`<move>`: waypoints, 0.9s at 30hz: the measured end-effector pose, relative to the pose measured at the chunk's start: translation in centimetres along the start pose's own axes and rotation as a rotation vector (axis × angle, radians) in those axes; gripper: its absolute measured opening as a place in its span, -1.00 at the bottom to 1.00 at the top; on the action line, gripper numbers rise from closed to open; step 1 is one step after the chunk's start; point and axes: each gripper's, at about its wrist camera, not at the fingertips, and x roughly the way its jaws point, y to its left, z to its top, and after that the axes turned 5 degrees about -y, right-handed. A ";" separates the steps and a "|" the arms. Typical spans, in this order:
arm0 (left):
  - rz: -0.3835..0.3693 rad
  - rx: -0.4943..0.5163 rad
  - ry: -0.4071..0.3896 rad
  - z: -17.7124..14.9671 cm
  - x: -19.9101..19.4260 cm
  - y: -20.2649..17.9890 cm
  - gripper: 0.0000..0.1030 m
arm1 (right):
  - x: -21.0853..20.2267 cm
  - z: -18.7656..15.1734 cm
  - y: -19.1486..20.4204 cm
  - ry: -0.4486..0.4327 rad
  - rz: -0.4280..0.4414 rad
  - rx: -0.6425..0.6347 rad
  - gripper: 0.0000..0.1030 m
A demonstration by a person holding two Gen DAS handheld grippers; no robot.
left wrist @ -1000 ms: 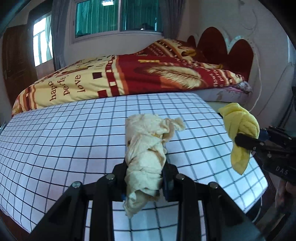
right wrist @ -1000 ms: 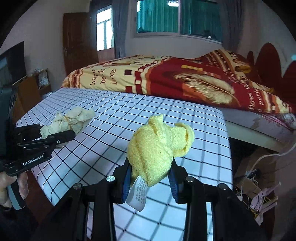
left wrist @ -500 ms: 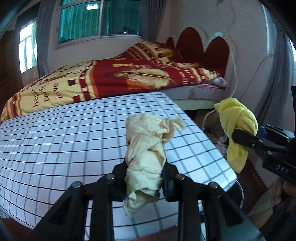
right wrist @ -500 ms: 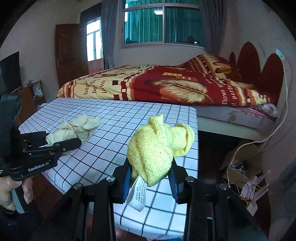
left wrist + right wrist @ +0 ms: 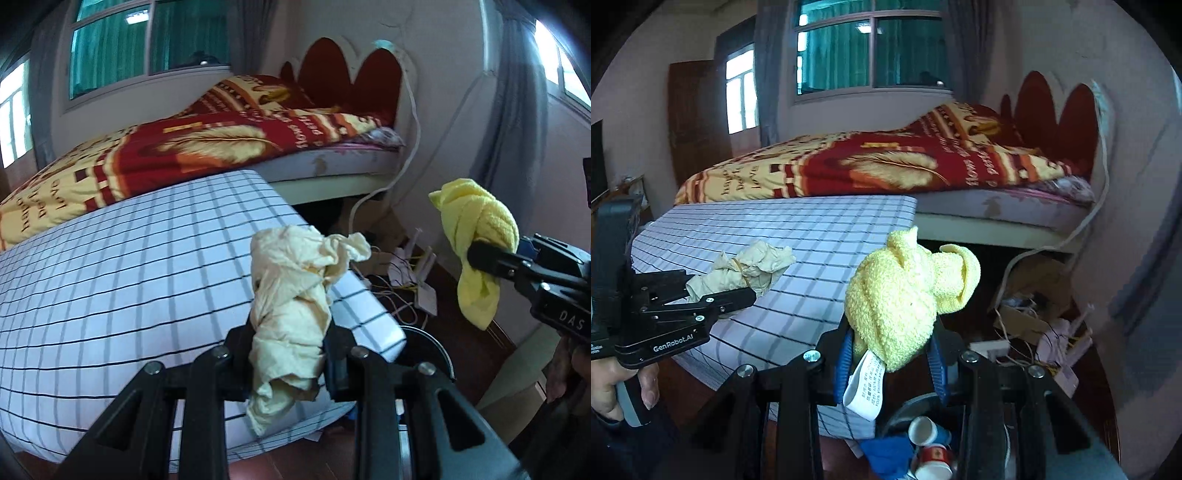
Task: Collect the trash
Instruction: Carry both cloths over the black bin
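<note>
Two pieces of trash in hand. Crumpled beige paper wad (image 5: 291,314) is pinched in my left hand-held gripper (image 5: 290,363), long axis running up out of the jaws, tail hanging below them. Yellow terry cloth (image 5: 905,295) with its white care label is clamped in my right hand-held gripper (image 5: 890,363), bunched upright above the pads. Both sets of jaws narrow, closed on their loads, nothing slipping that I can see.

Key relation: the bin (image 5: 923,443) sits on the floor directly below and just ahead of the right gripper, off the corner of the checked table (image 5: 110,277). It already holds paper cups and something blue. From the left wrist view only its rim (image 5: 436,347) shows, beyond the table corner, to the right of the paper wad. So right is nearer and almost over the opening; left needs to travel further right, past the table edge.

My read: yellow cloth drops first, paper wad next. Risk: the cloth's loose end catching on a pad at release.
</note>
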 end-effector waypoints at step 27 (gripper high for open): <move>-0.197 0.102 0.117 -4.5 4.4 -11.8 -0.43 | -3.4 -10.6 -9.0 0.133 -0.164 0.119 -0.26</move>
